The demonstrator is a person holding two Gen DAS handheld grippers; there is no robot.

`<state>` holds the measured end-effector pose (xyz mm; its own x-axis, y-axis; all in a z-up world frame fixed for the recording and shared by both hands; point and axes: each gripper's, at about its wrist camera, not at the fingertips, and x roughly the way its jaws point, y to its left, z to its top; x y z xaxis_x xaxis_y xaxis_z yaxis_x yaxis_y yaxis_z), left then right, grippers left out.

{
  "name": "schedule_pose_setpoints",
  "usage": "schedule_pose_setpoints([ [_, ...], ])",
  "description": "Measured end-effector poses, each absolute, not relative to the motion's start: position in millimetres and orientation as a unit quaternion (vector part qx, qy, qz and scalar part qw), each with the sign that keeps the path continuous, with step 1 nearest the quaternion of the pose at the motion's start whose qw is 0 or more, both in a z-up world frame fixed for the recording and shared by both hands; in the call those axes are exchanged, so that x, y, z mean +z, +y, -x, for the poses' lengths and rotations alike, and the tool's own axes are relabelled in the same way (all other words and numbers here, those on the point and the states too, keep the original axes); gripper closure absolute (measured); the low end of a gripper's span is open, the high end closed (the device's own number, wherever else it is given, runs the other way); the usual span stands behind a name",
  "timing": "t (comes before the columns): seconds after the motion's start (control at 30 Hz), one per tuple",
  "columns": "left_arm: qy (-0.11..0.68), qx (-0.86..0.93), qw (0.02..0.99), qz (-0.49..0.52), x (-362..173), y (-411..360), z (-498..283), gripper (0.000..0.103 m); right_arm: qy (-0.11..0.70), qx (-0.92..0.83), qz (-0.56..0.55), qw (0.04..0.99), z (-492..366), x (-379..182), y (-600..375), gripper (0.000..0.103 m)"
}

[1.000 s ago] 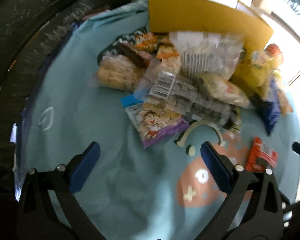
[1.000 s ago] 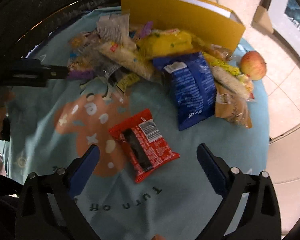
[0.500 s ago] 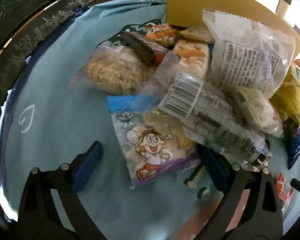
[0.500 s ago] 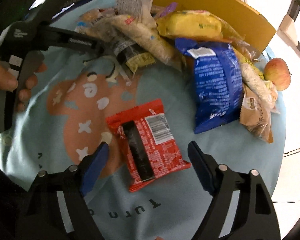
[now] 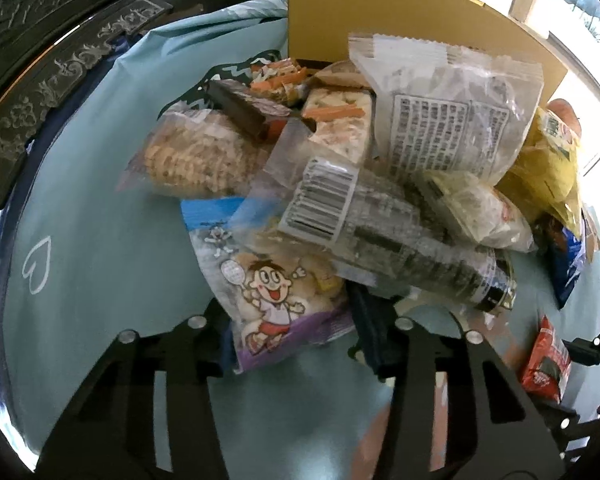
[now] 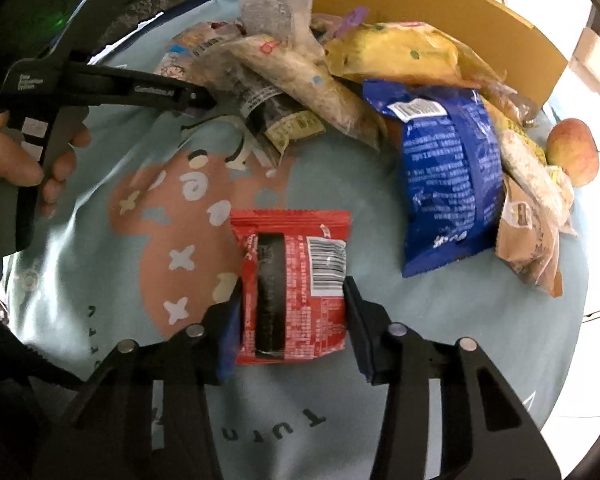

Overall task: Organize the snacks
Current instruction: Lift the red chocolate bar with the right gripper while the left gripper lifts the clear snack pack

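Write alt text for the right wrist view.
The right gripper, its jaws just closing, brackets a red snack packet lying on a light blue cloth. Beyond lie a blue bag, piled snacks, an apple and a yellow box.

Snack heap [image 5: 380,168] lies on cloth [image 5: 100,200], box [image 5: 400,20] behind it. Cartoon packet [image 5: 276,280] at heap's near edge, partly under barcoded pack [image 5: 380,232]. Single packet [image 6: 296,284] apart, nearer (apple [image 6: 572,152] far right, beside heap).
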<state>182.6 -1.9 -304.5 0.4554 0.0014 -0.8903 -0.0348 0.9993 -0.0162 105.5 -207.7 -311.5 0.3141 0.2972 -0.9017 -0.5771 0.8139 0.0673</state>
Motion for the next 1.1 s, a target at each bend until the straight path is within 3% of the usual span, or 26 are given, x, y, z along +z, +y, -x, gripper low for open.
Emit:
schedule_pose_setpoints([
  [0.33, 0.524, -0.002, 0.85, 0.059, -300, 29, -164, 0.07, 0.521, 0.271, 0.087, 0.805, -101, -297, -218, 0.057],
  [0.6, 0.526, 0.004, 0.849, 0.048, -298, 22, -142, 0.071, 0.526, 0.265, 0.081, 0.804, -95, -297, -230, 0.057],
  [0.67, 0.524, 0.015, 0.851, 0.014, -301, 16, -142, 0.052, 0.527, 0.267, 0.083, 0.803, -94, -298, -228, 0.057],
  [0.7, 0.524, 0.031, 0.851, -0.005, -303, 13, -143, 0.023, 0.527, 0.267, 0.084, 0.802, -93, -298, -228, 0.057],
  [0.73, 0.522, 0.051, 0.851, -0.018, -306, 13, -145, 0.011, 0.527, 0.268, 0.086, 0.802, -92, -298, -227, 0.057],
  [0.8, 0.518, 0.061, 0.853, -0.007, -308, 16, -145, 0.01, 0.527, 0.268, 0.089, 0.802, -92, -297, -223, 0.057],
  [0.87, 0.514, 0.051, 0.856, 0.023, -307, 22, -143, 0.028, 0.527, 0.265, 0.091, 0.802, -91, -297, -224, 0.057],
  [0.9, 0.511, 0.045, 0.858, 0.018, -305, 21, -142, 0.047, 0.528, 0.264, 0.09, 0.802, -91, -297, -226, 0.057],
  [0.93, 0.512, 0.03, 0.858, 0.012, -303, 18, -141, 0.053, 0.529, 0.261, 0.088, 0.803, -91, -297, -228, 0.057],
  [1.0, 0.518, 0.015, 0.855, 0.02, -298, 19, -140, 0.066, 0.529, 0.258, 0.085, 0.804, -93, -296, -229, 0.057],
  [1.1, 0.517, 0.007, 0.855, 0.032, -288, 23, -134, 0.07, 0.522, 0.26, 0.084, 0.808, -94, -293, -228, 0.057],
])
